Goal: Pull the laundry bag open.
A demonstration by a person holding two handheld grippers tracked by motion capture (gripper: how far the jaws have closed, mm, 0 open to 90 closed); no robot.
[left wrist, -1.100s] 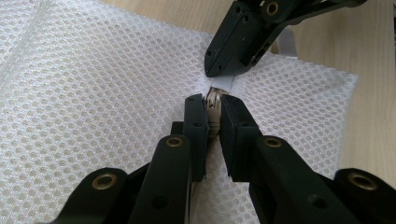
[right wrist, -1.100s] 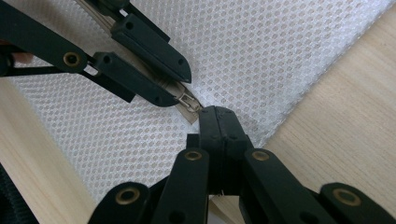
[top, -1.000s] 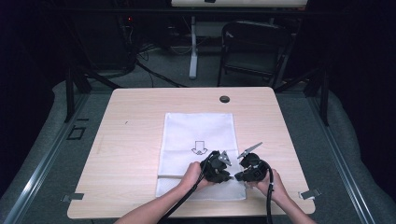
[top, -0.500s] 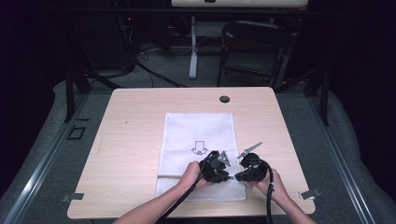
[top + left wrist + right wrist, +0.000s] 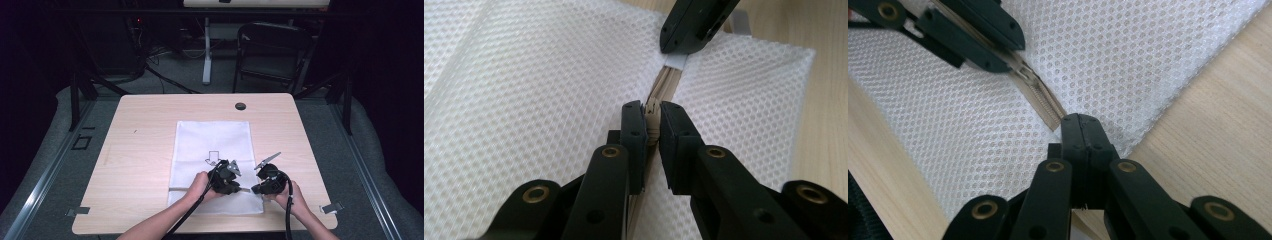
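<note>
A white mesh bag (image 5: pixel 212 140) lies flat on the wooden table (image 5: pixel 140 145), its beige zipper (image 5: pixel 663 85) running along the near end. My left gripper (image 5: pixel 652 122) is shut on the zipper pull (image 5: pixel 653 116). In the high view it sits at the bag's near edge (image 5: pixel 239 187), held by a hand. My right gripper (image 5: pixel 1081 127) is shut on the end tab of the zipper (image 5: pixel 1040 97), near the bag's corner. It also appears in the left gripper view (image 5: pixel 694 25), pinching that grey tab (image 5: pixel 674 61). The two grippers face each other, a short stretch of zipper between them.
A printed arrow (image 5: pixel 214 157) marks the bag's middle. A black round grommet (image 5: pixel 240 106) sits at the table's far edge. Bare wood lies left and right of the bag. A chair (image 5: pixel 270 50) and cables stand beyond the table.
</note>
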